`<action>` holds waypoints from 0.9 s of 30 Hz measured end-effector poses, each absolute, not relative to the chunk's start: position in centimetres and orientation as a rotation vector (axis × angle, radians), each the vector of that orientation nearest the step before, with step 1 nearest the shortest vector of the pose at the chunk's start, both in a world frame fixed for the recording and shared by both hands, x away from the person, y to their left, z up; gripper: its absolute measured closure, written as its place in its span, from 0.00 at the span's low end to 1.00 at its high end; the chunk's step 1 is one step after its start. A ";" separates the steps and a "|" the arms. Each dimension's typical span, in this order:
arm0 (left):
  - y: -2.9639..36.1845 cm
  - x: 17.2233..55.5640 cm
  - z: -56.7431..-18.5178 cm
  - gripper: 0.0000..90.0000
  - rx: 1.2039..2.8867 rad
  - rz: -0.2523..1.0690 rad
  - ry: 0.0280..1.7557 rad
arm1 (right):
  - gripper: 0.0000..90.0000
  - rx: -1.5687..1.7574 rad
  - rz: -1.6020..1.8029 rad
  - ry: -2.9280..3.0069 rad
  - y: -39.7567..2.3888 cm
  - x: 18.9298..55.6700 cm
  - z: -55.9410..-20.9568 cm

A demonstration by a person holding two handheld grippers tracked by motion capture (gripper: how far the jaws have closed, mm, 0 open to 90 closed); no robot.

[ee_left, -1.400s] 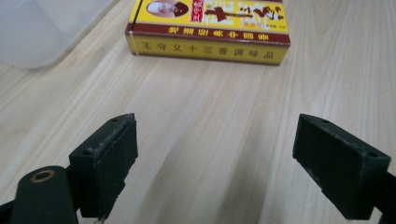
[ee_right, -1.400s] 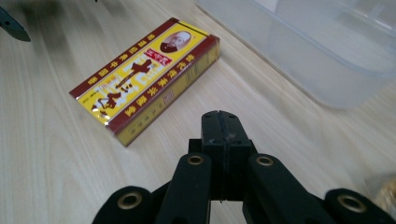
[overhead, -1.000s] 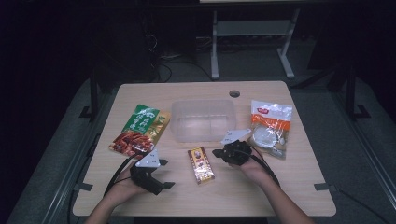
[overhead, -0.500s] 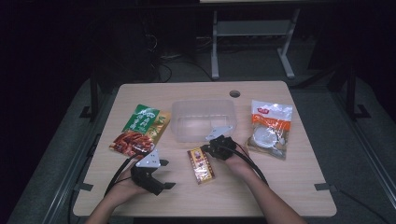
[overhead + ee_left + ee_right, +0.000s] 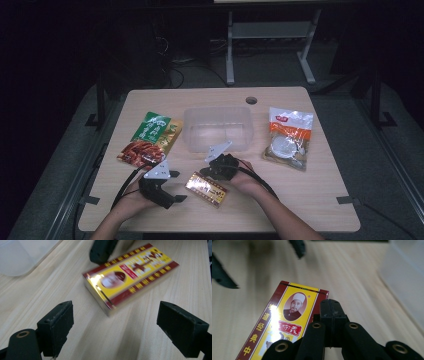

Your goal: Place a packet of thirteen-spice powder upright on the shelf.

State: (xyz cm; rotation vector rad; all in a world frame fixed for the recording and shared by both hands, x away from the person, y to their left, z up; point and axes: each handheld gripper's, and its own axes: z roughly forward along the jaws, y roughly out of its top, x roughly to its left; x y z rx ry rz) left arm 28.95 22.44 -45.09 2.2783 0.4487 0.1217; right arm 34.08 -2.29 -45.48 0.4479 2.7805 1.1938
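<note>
Box [image 5: 207,188] lies flat on surface [image 5: 310,190], long axis diagonal. Right claw [image 5: 206,172] pressed together, at its far edge; left claw [image 5: 179,187] spread, just beside its near-left end.

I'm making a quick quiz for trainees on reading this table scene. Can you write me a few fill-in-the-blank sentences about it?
1. The right tool has its jaws ____.
2. The left tool has its jaws ____, and nothing is between them.
3. The red and yellow box lies flat between the two ____.
4. The clear plastic container stands between two ____ packets.

Missing words: shut; open; tools; snack
</note>
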 end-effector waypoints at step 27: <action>22.0 29.3 -45.1 0.15 2.260 0.107 0.439 | 1.00 0.464 1.272 2.829 -7.6 25.9 -43.6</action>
